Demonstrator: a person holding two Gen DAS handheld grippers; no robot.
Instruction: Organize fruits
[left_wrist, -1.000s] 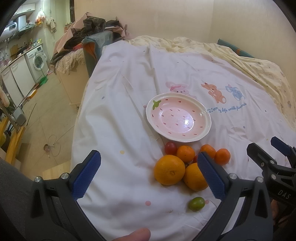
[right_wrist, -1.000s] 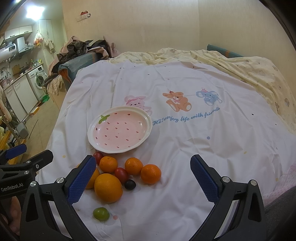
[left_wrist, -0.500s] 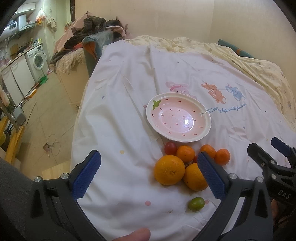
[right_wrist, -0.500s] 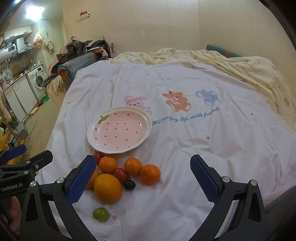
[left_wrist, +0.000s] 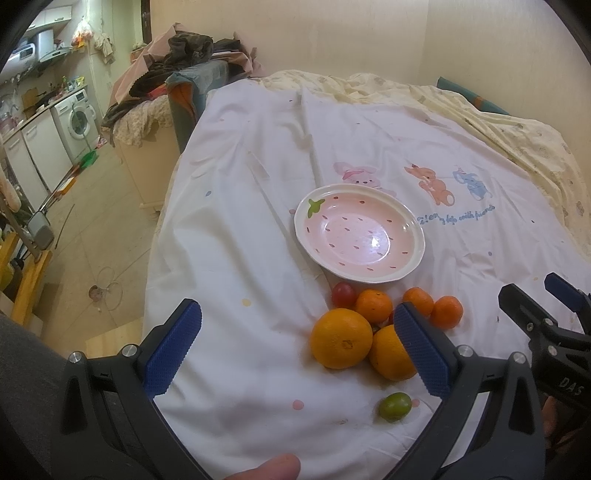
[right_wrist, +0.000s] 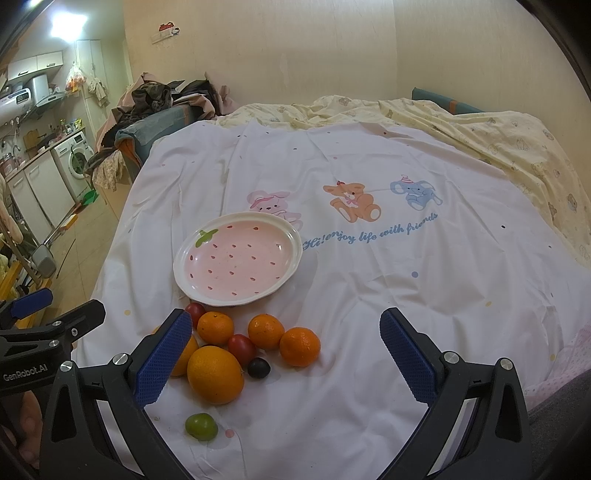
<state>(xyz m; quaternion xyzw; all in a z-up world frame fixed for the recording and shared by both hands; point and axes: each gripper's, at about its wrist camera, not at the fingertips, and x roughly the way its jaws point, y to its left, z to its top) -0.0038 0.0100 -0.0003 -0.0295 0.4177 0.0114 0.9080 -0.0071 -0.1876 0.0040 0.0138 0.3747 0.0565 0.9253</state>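
Observation:
A pink strawberry-pattern plate (left_wrist: 410, 218) (right_wrist: 291, 236) sits empty on the white bedsheet. In front of it lies a cluster of fruit: two large oranges (left_wrist: 341, 343) (right_wrist: 215, 373), several small tangerines (left_wrist: 373, 305) (right_wrist: 299, 346), red cherry tomatoes (left_wrist: 343, 294) (right_wrist: 241, 348), a dark plum (right_wrist: 258, 367) and a small green fruit (left_wrist: 394, 406) (right_wrist: 201, 425). My left gripper (left_wrist: 295, 347) is open and empty, above the sheet just left of the fruit. My right gripper (right_wrist: 286, 350) is open and empty, hovering over the fruit cluster.
The white cartoon-print sheet (right_wrist: 369, 258) covers the bed; a yellow quilt (right_wrist: 498, 140) lies at the far right. A pile of clothes (left_wrist: 184, 55) sits past the bed's far left corner. The floor and a washing machine (left_wrist: 79, 118) are at left.

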